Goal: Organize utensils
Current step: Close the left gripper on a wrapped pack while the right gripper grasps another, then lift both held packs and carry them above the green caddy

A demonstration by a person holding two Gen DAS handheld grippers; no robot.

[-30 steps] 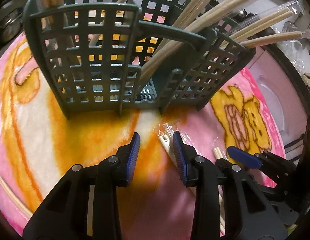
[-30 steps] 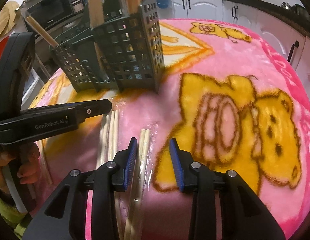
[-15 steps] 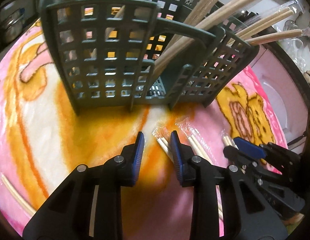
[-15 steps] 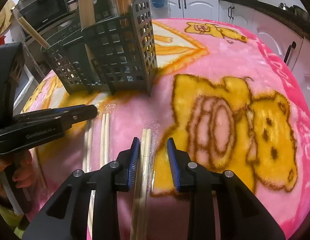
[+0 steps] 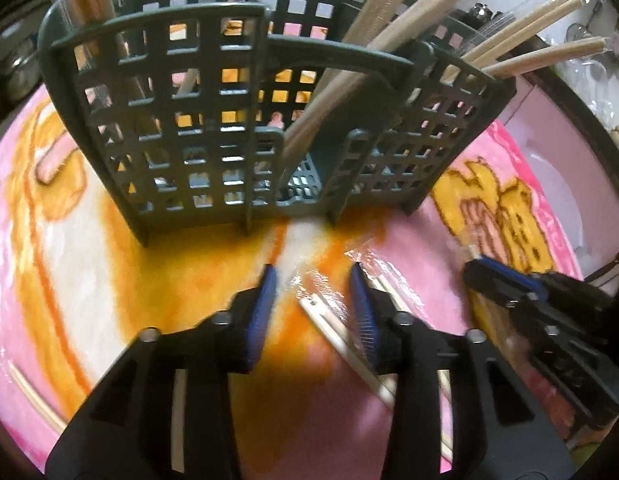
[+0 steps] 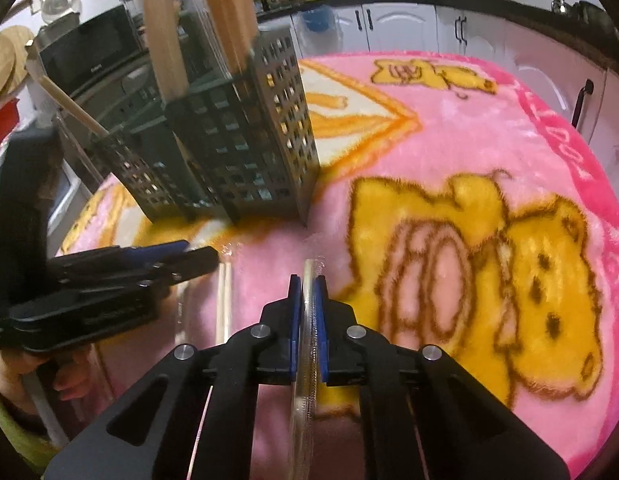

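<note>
A microwave and white cabinets behind pink blanket.

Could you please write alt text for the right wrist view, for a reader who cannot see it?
The right claw is shut on a clear-wrapped pair of chopsticks lying on a pink cartoon-bear blanket. Beyond stands a dark green utensil caddy holding more chopsticks, with the left claw low at the left.

Right claw has just closed, pads pinched together; left claw, closing, stands slightly apart, angled down.
</note>
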